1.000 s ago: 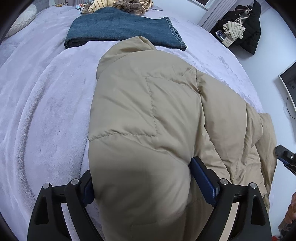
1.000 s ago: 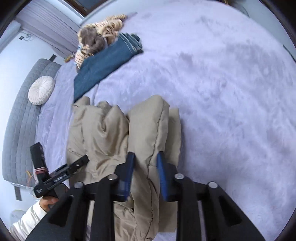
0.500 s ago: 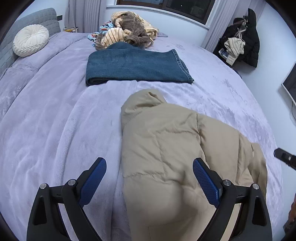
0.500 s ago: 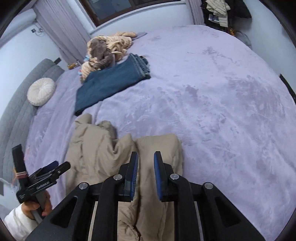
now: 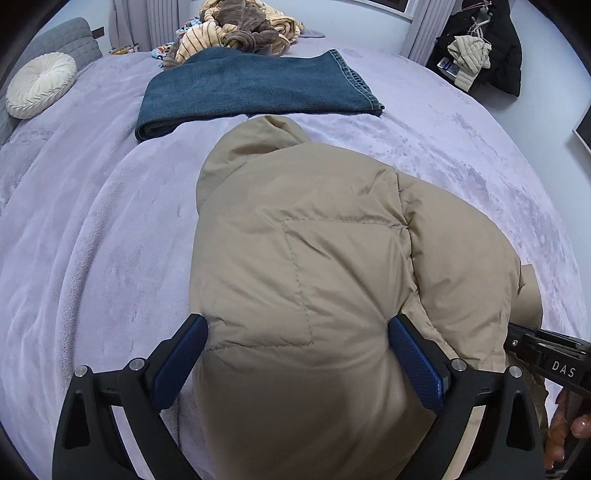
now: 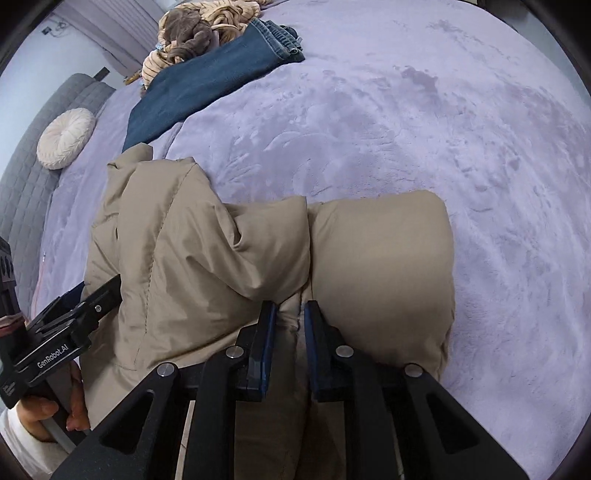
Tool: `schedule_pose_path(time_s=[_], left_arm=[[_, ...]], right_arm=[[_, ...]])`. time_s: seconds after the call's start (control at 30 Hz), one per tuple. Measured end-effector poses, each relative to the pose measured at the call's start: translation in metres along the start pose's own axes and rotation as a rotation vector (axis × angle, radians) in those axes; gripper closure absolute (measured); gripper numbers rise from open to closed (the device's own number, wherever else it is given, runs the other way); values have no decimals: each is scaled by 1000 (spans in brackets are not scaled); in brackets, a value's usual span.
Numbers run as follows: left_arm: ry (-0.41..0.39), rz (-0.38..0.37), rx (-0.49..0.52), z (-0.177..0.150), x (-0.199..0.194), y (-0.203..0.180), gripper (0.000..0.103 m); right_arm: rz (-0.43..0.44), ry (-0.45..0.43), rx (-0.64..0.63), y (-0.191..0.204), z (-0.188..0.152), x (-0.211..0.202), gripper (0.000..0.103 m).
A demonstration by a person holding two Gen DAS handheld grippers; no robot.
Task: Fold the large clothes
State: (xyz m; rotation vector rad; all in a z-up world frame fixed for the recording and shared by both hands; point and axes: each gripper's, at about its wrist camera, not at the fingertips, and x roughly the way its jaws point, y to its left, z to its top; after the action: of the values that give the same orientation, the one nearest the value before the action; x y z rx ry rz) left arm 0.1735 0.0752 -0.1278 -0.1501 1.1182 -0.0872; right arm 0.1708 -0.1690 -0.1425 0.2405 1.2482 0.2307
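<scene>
A tan puffer jacket (image 5: 314,266) lies bunched on a lilac bed (image 5: 92,240), near the bed's near edge. Its hood end points to the far side, almost reaching the folded jeans (image 5: 251,88) that lie across the bed beyond it. Past the jeans sits a heap of striped and brown clothes (image 5: 240,29). A round cream cushion (image 5: 38,85) rests at the far left by the grey headboard (image 6: 33,155). Dark coats (image 5: 491,44) hang at the far right.

The left claw (image 5: 299,350) straddles the near bulge of the jacket. Its jaws are opening and stand very wide, with the padded cloth swelling between them. The blue pads (image 5: 415,360) lie at the flanks of the bulge, and whether they press on it I cannot tell.

The right claw (image 6: 290,325) is at the jacket's right part, where a rolled section (image 6: 380,269) lies beside the crumpled body. Its jaws are closing, nearly together, and a narrow ridge of tan cloth stands pinched in the gap between the pads.

In the right wrist view the left claw shows at the left edge, held by a hand (image 6: 55,406) with a white sleeve.
</scene>
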Motion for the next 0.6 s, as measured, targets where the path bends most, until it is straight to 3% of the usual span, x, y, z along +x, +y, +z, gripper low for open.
schedule_pose_path(time_s=[0.3,0.43,0.6], left_arm=[[-18,-9,-20,-28,-53,21,4],[-23,-14,-31,-57,-78,28,4],[45,-9,-49,-92,-79,32,4]], right_arm=[[27,13,-12,7,-15,-41,83],[58,-12,-36,16,-40,-75,83],[61,-1,-75,29,-86,-97,83]])
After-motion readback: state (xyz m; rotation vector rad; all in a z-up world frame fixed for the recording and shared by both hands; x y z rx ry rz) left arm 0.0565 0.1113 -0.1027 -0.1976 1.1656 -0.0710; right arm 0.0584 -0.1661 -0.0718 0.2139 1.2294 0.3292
